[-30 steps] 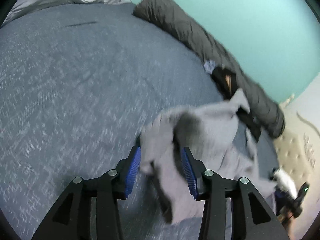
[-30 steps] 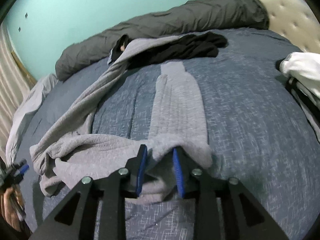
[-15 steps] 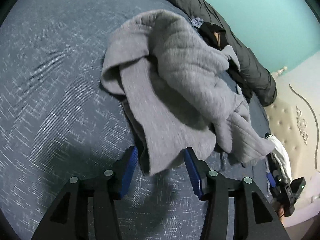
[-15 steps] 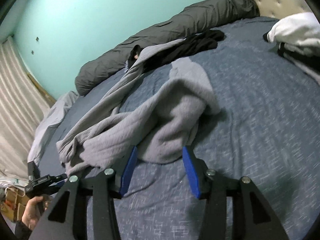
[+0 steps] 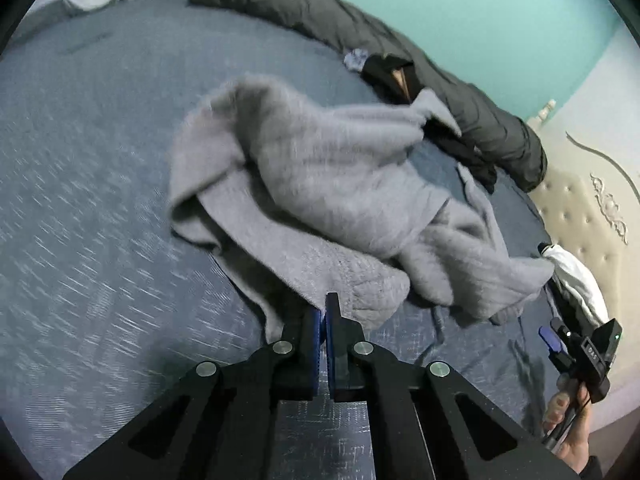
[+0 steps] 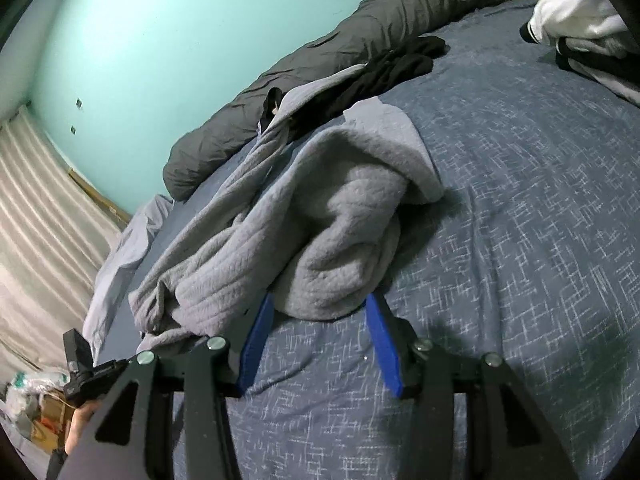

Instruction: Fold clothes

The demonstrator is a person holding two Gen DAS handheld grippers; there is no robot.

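Your grey garment (image 5: 328, 184) lies bunched in the middle of the bed (image 5: 100, 160), rumpled and doubled over itself rather than laid flat, one long strip trailing toward the dark rolled duvet (image 6: 360, 32) along the wall. Nothing like a clean fold shows yet, so you are near the start: the cloth first needs spreading and squaring.

Your left gripper (image 5: 323, 316) has just snapped closed; its blue fingers (image 5: 314, 328) are clenched at the garment's near hem, and a thin edge of cloth seems to be pinched between them, though the blur makes that hard to confirm. Your right gripper (image 6: 320, 312) stands released, fingers apart on either side of the near lobe of cloth without pressing it.

Other clothes wait: a black item (image 6: 396, 64) by the duvet, a white pile (image 6: 576, 4) at the headboard end.
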